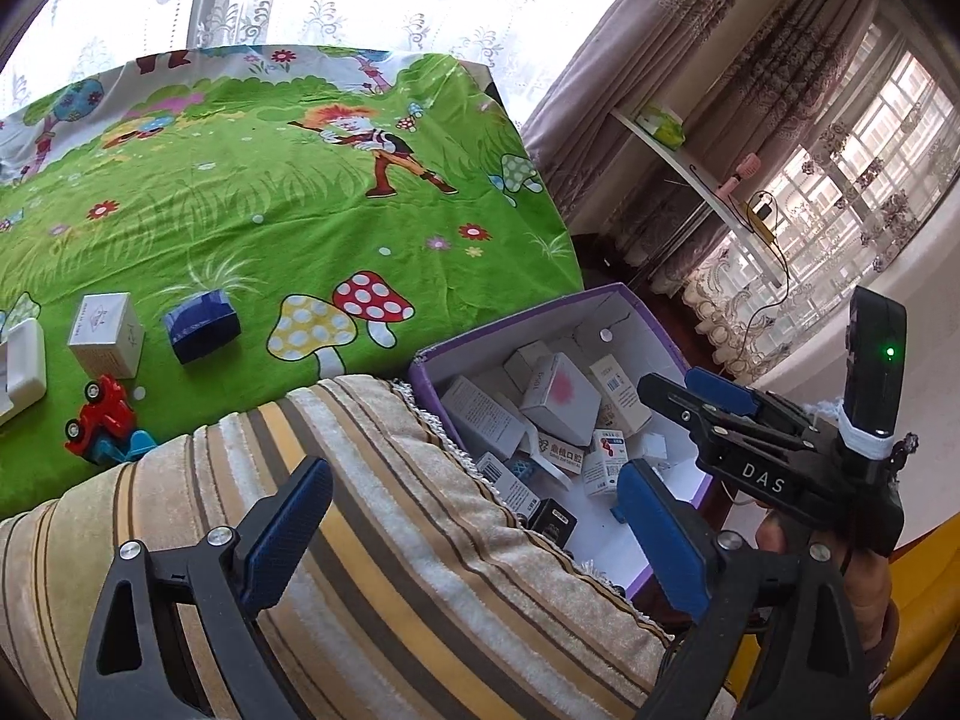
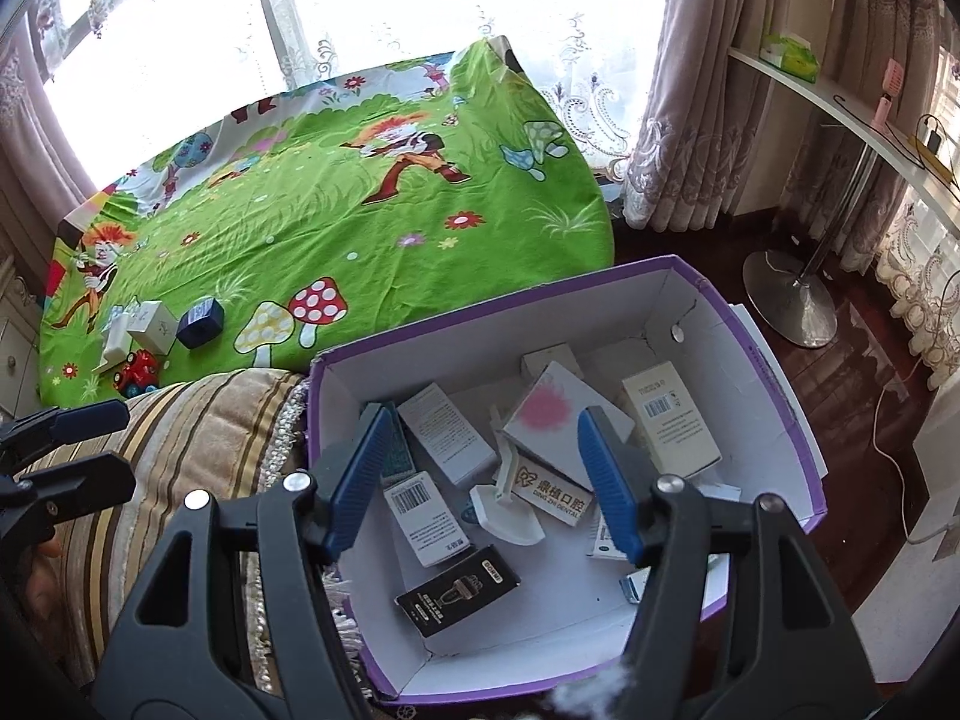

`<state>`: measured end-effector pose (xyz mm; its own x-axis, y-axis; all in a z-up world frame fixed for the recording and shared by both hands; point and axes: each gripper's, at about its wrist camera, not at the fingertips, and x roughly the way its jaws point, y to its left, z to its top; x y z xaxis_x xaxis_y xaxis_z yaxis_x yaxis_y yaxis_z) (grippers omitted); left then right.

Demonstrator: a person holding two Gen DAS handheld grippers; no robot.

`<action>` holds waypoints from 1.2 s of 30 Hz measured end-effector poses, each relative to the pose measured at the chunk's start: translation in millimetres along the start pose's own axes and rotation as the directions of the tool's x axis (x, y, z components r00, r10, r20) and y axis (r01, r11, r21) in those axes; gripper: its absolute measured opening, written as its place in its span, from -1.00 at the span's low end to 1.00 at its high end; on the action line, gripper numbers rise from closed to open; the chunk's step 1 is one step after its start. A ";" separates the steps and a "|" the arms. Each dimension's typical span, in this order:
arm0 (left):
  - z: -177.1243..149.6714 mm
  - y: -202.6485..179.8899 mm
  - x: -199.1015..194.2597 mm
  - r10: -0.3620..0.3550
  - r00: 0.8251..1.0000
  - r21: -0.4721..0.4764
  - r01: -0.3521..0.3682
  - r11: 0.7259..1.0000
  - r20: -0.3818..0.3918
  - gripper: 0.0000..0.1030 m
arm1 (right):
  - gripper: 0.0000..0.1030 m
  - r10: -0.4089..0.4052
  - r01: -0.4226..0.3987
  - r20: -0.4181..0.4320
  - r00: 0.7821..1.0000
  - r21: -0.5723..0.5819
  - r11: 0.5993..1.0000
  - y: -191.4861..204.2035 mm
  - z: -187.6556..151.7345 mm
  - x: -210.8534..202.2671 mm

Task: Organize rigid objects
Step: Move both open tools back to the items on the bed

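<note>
Right fingers (image 2: 606, 480) apart, empty — hanging above purple box (image 2: 774, 372), packages inside.

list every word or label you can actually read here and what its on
"DAS": right gripper, on its black body.
"DING ZHI DENTAL", under Chinese characters: small white box in the purple box.
Barcodes and fine print on the other small boxes, and the black box: too small to read.

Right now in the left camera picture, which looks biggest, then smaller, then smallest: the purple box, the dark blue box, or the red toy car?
1. purple box, biggest by far.
2. and 3. dark blue box and red toy car look about alike, so I won't rank those two.
</note>
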<state>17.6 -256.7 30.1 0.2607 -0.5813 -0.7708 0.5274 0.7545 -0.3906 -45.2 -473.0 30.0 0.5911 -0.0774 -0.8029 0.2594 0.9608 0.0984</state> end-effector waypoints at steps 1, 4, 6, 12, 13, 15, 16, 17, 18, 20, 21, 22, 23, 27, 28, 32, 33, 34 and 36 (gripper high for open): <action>0.4 5.2 -2.8 0.003 1.000 -0.011 -0.003 1.000 0.006 0.88 | 0.32 0.005 -0.005 0.000 1.000 -0.012 1.000 5.1 0.4 0.4; 1.4 23.6 -10.9 0.021 0.999 -0.052 -0.019 0.998 0.024 0.85 | 0.32 0.028 -0.028 -0.005 1.000 -0.050 0.998 20.6 1.2 2.3; 1.3 38.5 -17.7 0.036 0.999 -0.087 -0.032 0.996 0.039 0.84 | 0.32 0.040 -0.040 -0.011 0.999 -0.068 0.997 29.4 1.6 4.3; -3.0 87.0 -39.6 0.113 0.991 -0.205 -0.095 0.974 0.077 0.80 | 0.32 0.072 -0.074 -0.027 0.997 -0.095 0.993 50.9 3.2 8.7; -4.1 95.3 -43.1 0.129 0.988 -0.226 -0.108 0.968 0.080 0.80 | 0.32 0.074 -0.077 -0.029 0.997 -0.102 0.992 54.1 3.5 9.5; -6.6 109.8 -50.3 0.157 0.984 -0.261 -0.130 0.957 0.087 0.78 | 0.32 0.080 -0.084 -0.035 0.996 -0.112 0.990 60.1 4.0 11.3; -7.8 116.8 -53.5 0.170 0.981 -0.276 -0.140 0.951 0.089 0.76 | 0.32 0.083 -0.087 -0.038 0.996 -0.116 0.989 63.1 4.0 12.3; -8.9 124.0 -56.5 0.180 0.979 -0.292 -0.147 0.945 0.090 0.75 | 0.32 0.086 -0.091 -0.041 0.995 -0.122 0.988 66.3 4.1 13.4; -10.3 130.5 -59.2 0.190 0.978 -0.307 -0.154 0.939 0.091 0.75 | 0.32 0.089 -0.094 -0.044 0.995 -0.129 0.987 69.8 4.1 14.4; -12.5 142.8 -63.6 0.209 0.974 -0.335 -0.169 0.927 0.087 0.73 | 0.32 0.090 -0.097 -0.050 0.995 -0.149 0.984 77.1 4.7 16.1; -13.9 148.6 -65.7 0.220 0.972 -0.348 -0.178 0.921 0.085 0.71 | 0.32 0.089 -0.097 -0.051 0.995 -0.160 0.982 80.7 5.3 16.6; -14.5 154.5 -67.5 0.230 0.970 -0.362 -0.186 0.913 0.082 0.68 | 0.32 0.090 -0.098 -0.051 0.995 -0.168 0.981 83.2 6.4 16.5; -14.8 160.9 -69.0 0.242 0.967 -0.377 -0.196 0.905 0.078 0.67 | 0.32 0.094 -0.102 -0.051 0.994 -0.171 0.980 85.6 7.7 16.4; -13.8 183.4 -74.2 0.291 0.955 -0.417 -0.240 0.877 0.063 0.56 | 0.32 0.103 -0.110 -0.047 0.994 -0.191 0.975 97.1 14.7 17.6; -12.9 188.0 -74.8 0.304 0.951 -0.422 -0.253 0.870 0.056 0.55 | 0.33 0.107 -0.115 -0.048 0.993 -0.196 0.974 100.9 16.4 18.6; -5.2 203.0 -71.7 0.347 0.938 -0.416 -0.308 0.855 0.020 0.55 | 0.36 0.121 -0.131 -0.055 0.991 -0.237 0.963 120.4 21.7 24.0; -2.2 206.3 -70.3 0.360 0.933 -0.413 -0.323 0.851 0.011 0.54 | 0.36 0.122 -0.133 -0.057 0.991 -0.252 0.959 126.3 23.2 25.3; 1.3 209.4 -68.7 0.370 0.929 -0.408 -0.335 0.849 0.006 0.54 | 0.36 0.124 -0.135 -0.058 0.991 -0.265 0.955 131.8 24.5 26.1; 8.2 217.2 -64.2 0.392 0.920 -0.401 -0.364 0.841 -0.012 0.54 | 0.36 0.129 -0.141 -0.061 0.990 -0.289 0.947 142.5 28.7 28.2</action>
<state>122.0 -58.0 -1.1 0.4372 -0.2350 -0.8681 0.0241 0.9680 -0.2499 30.4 -346.0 38.2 0.5721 0.0639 -0.8177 -0.0585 0.9976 0.0370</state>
